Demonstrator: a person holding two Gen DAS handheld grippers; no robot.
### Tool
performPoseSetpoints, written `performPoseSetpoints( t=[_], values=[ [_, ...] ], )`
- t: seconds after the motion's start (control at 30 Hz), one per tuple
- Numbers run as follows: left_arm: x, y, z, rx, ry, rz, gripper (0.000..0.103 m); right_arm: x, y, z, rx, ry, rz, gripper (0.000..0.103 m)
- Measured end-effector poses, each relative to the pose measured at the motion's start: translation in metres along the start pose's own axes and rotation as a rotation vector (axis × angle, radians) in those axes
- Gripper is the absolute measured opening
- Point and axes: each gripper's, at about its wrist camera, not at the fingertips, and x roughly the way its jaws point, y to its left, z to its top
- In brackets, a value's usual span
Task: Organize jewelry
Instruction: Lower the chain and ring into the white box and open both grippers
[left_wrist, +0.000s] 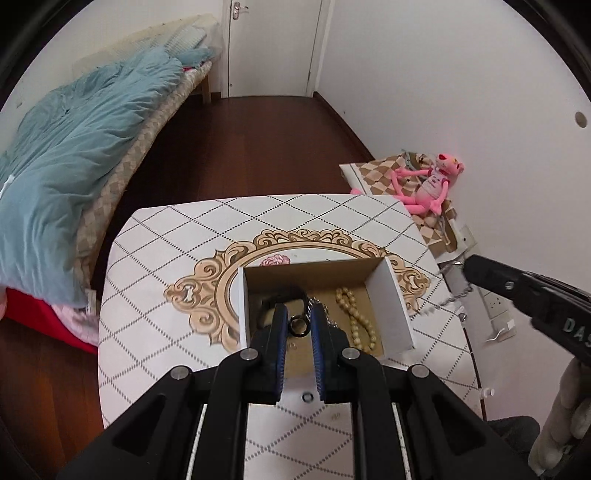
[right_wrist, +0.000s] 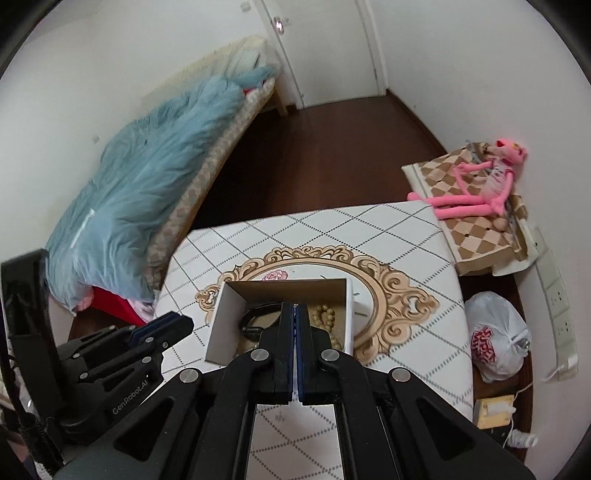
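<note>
My left gripper (left_wrist: 299, 314) is shut on a small black ring (left_wrist: 300, 334), held above the open white cardboard box (left_wrist: 397, 299) on the patterned table (left_wrist: 184, 240). In the box lie a cream bead bracelet (left_wrist: 354, 317), a black band (left_wrist: 284, 293) and part of a silver chain. My right gripper (left_wrist: 466, 266) hangs right of the box, shut on a thin silver chain (left_wrist: 448, 301) that dangles from its tips. In the right wrist view its pads (right_wrist: 295, 306) are pressed together over the box (right_wrist: 221, 317) and the chain does not show. The left gripper (right_wrist: 177, 325) is at the left there.
Another small ring (left_wrist: 307, 397) lies on the table in front of the box. A bed with a blue duvet (left_wrist: 74, 147) stands to the left. A pink plush toy (right_wrist: 480, 184), a white plastic bag (right_wrist: 495, 336) and a wall socket strip (right_wrist: 557, 310) are at the right.
</note>
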Motion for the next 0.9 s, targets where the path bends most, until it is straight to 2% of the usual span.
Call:
performPoseSetpoints(
  t=[0.33, 0.43, 0.47, 0.5, 0.57, 0.67, 0.73, 0.8, 0.83, 0.9],
  values=[
    [0.049, 0.013, 0.013, -0.036, 0.102, 0.040, 0.012, 0.074, -0.006, 0.029, -0.053, 0.144, -0.097, 0.000],
    [0.056, 0.017, 0.015, -0.045, 0.118, 0.079, 0.027, 0.092, -0.007, 0.032, -0.078, 0.192, -0.115, 0.000],
    [0.057, 0.018, 0.015, -0.046, 0.113, 0.086, 0.036, 0.099, -0.008, 0.032, -0.076, 0.223, -0.110, 0.000],
    [0.057, 0.020, 0.016, -0.049, 0.110, 0.101, 0.053, 0.103, -0.010, 0.031, -0.075, 0.244, -0.106, 0.000],
    [0.057, 0.023, 0.017, -0.055, 0.104, 0.123, 0.072, 0.112, -0.013, 0.030, -0.070, 0.289, -0.114, 0.001],
    [0.057, 0.030, 0.017, -0.070, 0.106, 0.144, 0.074, 0.114, -0.016, 0.028, -0.075, 0.292, -0.146, 0.004],
    [0.057, 0.033, 0.016, -0.070, 0.109, 0.175, 0.078, 0.112, -0.016, 0.027, -0.070, 0.289, -0.155, 0.013],
    [0.057, 0.037, 0.013, -0.069, 0.108, 0.208, 0.101, 0.106, -0.016, 0.025, -0.086, 0.265, -0.186, 0.034],
    [0.056, 0.038, 0.012, -0.071, 0.104, 0.217, 0.102, 0.103, -0.016, 0.024, -0.089, 0.258, -0.197, 0.041],
    [0.053, 0.042, 0.007, -0.085, 0.092, 0.230, 0.102, 0.099, -0.016, 0.019, -0.085, 0.249, -0.210, 0.067]
  ],
)
